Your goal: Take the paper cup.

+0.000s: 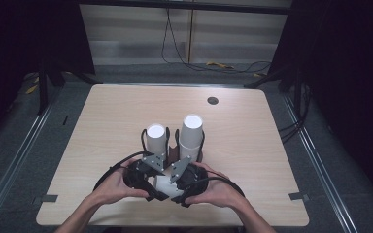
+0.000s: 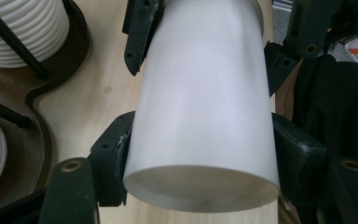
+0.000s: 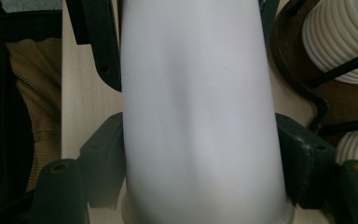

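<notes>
Both the left gripper (image 1: 151, 183) and right gripper (image 1: 180, 180) pinched one white paper cup (image 2: 200, 116); the high view added two cup stacks (image 1: 156, 138) on the counter (image 1: 252, 145).

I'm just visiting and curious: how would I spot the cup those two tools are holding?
On the table, look at its near edge, before the holder with two upright ribbed cups. There a white cup lies sideways, clamped by the left gripper and right gripper. Its wall alone is smooth.
</notes>
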`<state>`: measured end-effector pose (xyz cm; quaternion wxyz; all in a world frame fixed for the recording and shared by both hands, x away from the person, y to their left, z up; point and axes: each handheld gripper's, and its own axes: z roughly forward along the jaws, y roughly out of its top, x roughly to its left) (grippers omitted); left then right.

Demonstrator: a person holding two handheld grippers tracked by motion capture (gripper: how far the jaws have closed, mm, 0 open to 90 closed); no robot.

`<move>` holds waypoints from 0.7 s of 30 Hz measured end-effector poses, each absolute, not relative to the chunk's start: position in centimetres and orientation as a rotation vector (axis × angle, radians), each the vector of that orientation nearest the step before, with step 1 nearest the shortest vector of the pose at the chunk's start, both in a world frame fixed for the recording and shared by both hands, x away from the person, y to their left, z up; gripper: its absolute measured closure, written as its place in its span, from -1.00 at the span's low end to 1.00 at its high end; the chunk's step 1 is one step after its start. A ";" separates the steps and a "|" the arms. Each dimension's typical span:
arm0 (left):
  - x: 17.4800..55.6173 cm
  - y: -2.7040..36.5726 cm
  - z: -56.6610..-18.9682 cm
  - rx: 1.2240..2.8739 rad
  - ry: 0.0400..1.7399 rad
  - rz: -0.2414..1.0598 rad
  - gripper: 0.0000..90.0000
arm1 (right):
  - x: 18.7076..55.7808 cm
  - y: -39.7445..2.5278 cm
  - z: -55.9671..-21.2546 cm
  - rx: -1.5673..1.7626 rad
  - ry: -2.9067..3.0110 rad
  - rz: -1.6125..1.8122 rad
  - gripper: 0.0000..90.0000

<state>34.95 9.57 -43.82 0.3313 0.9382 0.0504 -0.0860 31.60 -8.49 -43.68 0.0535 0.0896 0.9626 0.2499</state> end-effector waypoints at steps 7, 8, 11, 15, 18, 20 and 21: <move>34.8 9.5 -43.8 2.444 0.134 -0.225 -0.25 | 31.9 -9.1 -43.7 0.314 2.915 0.868 -0.65; 34.8 9.6 -43.8 2.442 0.139 -0.225 -0.25 | 31.9 -9.2 -43.6 0.333 2.904 0.890 -0.68; 34.9 9.7 -43.8 2.446 0.137 -0.232 -0.25 | 31.9 -9.6 -43.3 0.347 2.896 0.938 -0.68; 35.0 10.0 -43.8 2.436 0.153 -0.214 -0.25 | 32.2 -10.6 -42.8 0.392 2.863 1.018 -0.69; 35.1 10.3 -43.8 2.416 0.171 -0.209 -0.25 | 32.3 -11.3 -42.6 0.451 2.832 1.084 -0.69; 35.2 10.4 -43.8 2.409 0.170 -0.216 -0.25 | 32.3 -11.7 -42.5 0.470 2.815 1.116 -0.69; 35.1 10.5 -43.8 2.405 0.178 -0.204 -0.25 | 32.3 -11.9 -42.5 0.477 2.806 1.129 -0.69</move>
